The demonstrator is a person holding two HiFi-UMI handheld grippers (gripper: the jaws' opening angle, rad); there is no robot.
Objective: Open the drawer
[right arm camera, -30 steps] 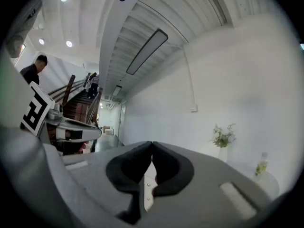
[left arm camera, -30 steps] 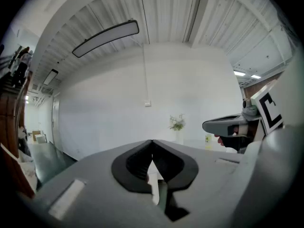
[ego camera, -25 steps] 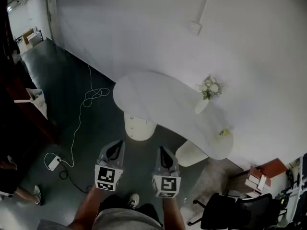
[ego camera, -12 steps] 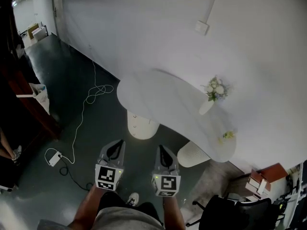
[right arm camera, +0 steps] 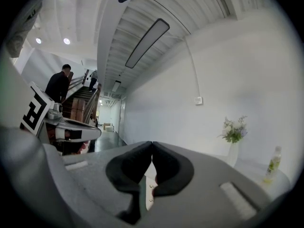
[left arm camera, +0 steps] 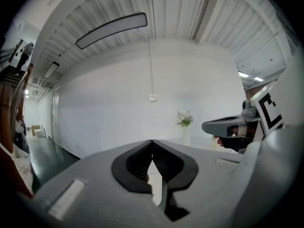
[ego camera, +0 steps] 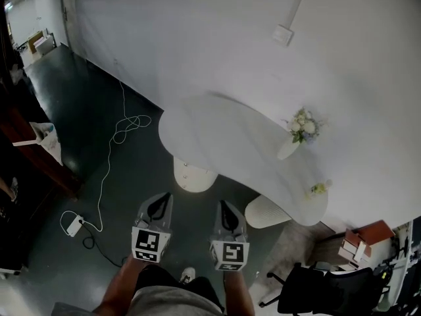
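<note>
Both grippers hang side by side low in the head view, above the dark floor and well short of the furniture. The left gripper has its jaws pressed together with nothing between them, as its own view shows where the black pads meet at a point. The right gripper is the same, pads tip to tip and empty. Each carries its marker cube at the rear, just ahead of the person's forearms. Ahead of them stands a white oblong table against a white wall, resting on two round white pedestals. The drawer cannot be told for certain; the nearer left pedestal, straight beyond the left gripper, has small dark marks on its front, and the right gripper view shows a white face with two small dots through the gap under its pads. The ribbed right pedestal sits beyond the right gripper. On the tabletop's far end stand a vase of flowers and a small bottle. A white cable snakes over the floor to a plug block, and a black office chair sits at lower right
</note>
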